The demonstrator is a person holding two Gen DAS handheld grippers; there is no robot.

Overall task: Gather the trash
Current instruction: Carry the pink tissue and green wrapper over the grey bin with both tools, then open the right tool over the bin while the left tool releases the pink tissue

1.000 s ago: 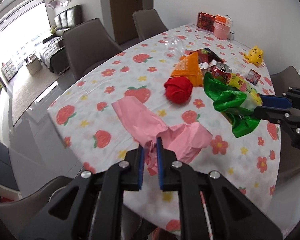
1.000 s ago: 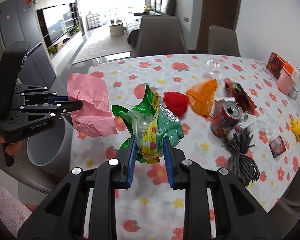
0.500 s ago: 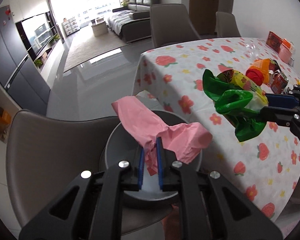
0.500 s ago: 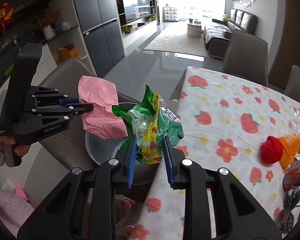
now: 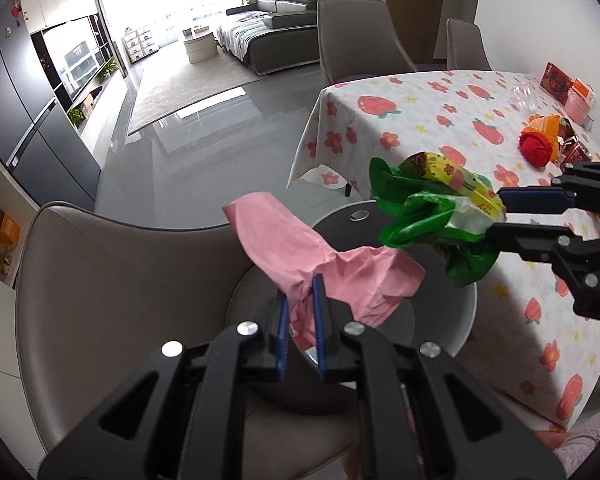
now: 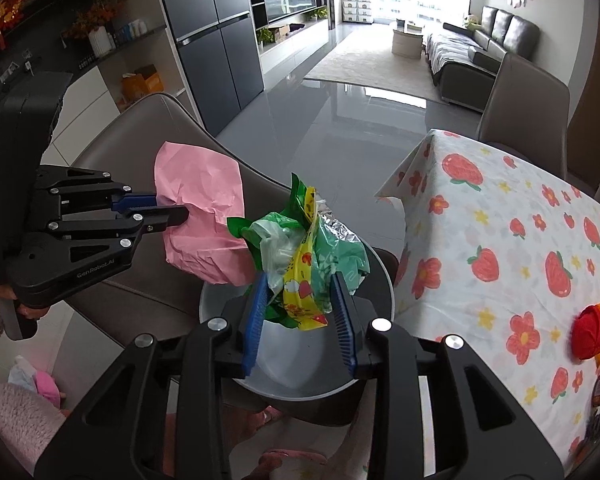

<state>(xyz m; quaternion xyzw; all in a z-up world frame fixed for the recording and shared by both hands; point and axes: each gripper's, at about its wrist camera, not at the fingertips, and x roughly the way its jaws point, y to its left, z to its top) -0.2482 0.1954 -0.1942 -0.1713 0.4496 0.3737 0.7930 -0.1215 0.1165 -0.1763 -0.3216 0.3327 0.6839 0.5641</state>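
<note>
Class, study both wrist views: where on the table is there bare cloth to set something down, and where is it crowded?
Bare cloth runs along the table's near corner and the stretch towards the far chairs. It is crowded by the red ball, the orange wrapper and the boxes at the wall. Over the bin, both tongs hold trash.

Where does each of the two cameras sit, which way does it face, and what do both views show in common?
Left wrist: sits on the left gripper, looking down along its fingers at the pink paper it clamps over the grey bin.
Right wrist: sits on the right gripper, looking down at the green and yellow wrappers between its fingers above that bin.
Shared: both bundles, the bin, the other gripper, the strawberry tablecloth.
</note>
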